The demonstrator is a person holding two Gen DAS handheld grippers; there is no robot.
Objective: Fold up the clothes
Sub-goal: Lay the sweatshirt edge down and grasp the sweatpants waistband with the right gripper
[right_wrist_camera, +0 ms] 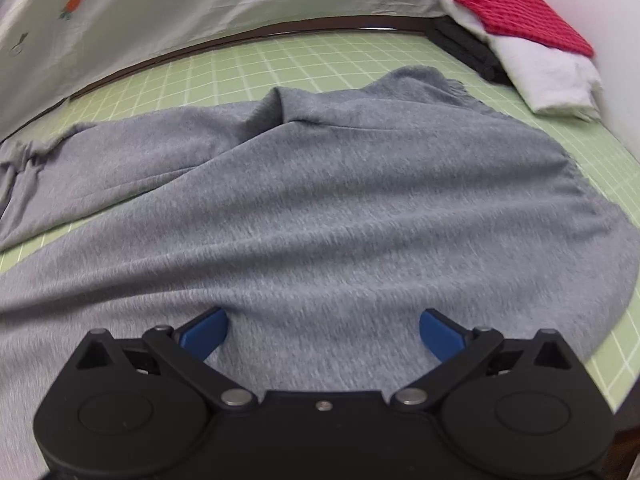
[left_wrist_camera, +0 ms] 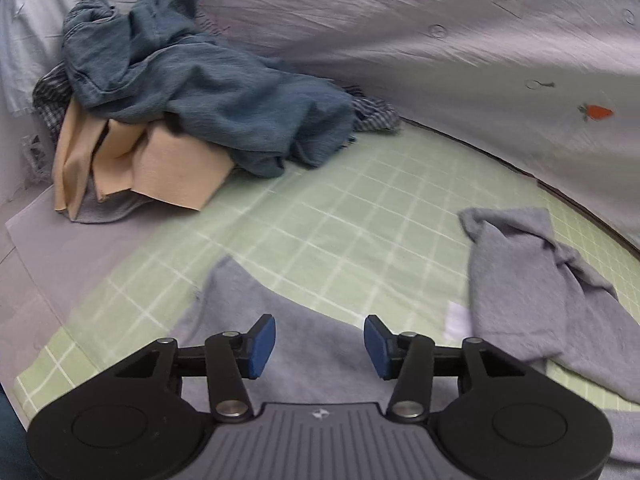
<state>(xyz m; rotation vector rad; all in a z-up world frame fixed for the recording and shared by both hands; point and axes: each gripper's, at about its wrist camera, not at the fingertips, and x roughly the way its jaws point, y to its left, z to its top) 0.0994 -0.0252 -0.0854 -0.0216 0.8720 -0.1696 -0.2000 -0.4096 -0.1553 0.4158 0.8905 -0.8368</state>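
green grid mat (right_wrist_camera: 360, 52) lying under everything | grey garment (right_wrist_camera: 320, 200) lying spread across mat | unfolded pile (left_wrist_camera: 180, 92) sitting at mat's far left | right gripper (right_wrist_camera: 324, 332) hovering over garment, jaws apart, empty | left gripper (left_wrist_camera: 320, 344) hovering likewise, holding nothing

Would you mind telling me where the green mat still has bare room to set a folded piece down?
The widest bare patch of the green mat lies between the clothes pile and the grey garment. A narrower strip runs behind the garment, along the white sheet. The corner by the folded stack is crowded.
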